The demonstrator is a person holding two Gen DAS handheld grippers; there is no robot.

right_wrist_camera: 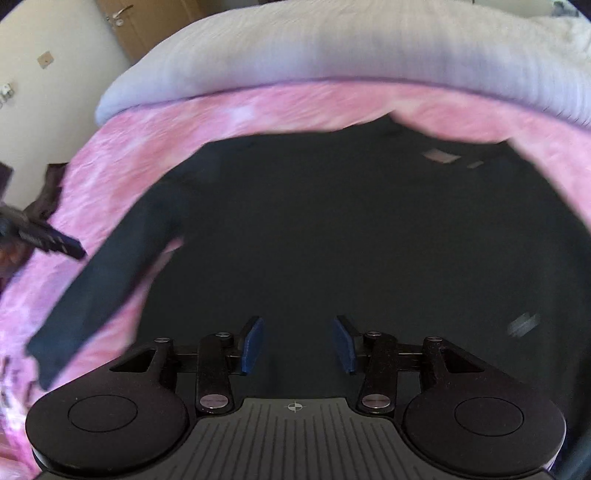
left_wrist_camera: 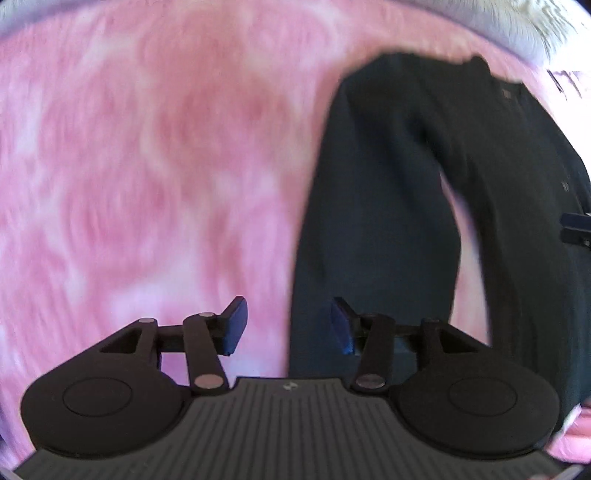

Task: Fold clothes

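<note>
A dark long-sleeved top (right_wrist_camera: pixel 351 221) lies spread flat on a pink mottled bedspread (right_wrist_camera: pixel 258 110). One sleeve (right_wrist_camera: pixel 103 273) stretches out toward the lower left in the right wrist view. My right gripper (right_wrist_camera: pixel 298 343) hovers open over the body of the top, nothing between its fingers. My left gripper (left_wrist_camera: pixel 288 325) is open above the edge of the same sleeve (left_wrist_camera: pixel 369 229), empty. The dark top (left_wrist_camera: pixel 517 184) fills the right of the left wrist view. Each gripper shows at the other view's edge: left gripper (right_wrist_camera: pixel 51 240), right gripper (left_wrist_camera: pixel 576 229). Both views are motion-blurred.
A pale grey pillow or duvet (right_wrist_camera: pixel 314 48) lies along the far side of the bed. Beyond it are a cream wall (right_wrist_camera: pixel 44 74) and a wooden door with a handle (right_wrist_camera: pixel 122 18). Pink bedspread (left_wrist_camera: pixel 147 166) fills the left of the left wrist view.
</note>
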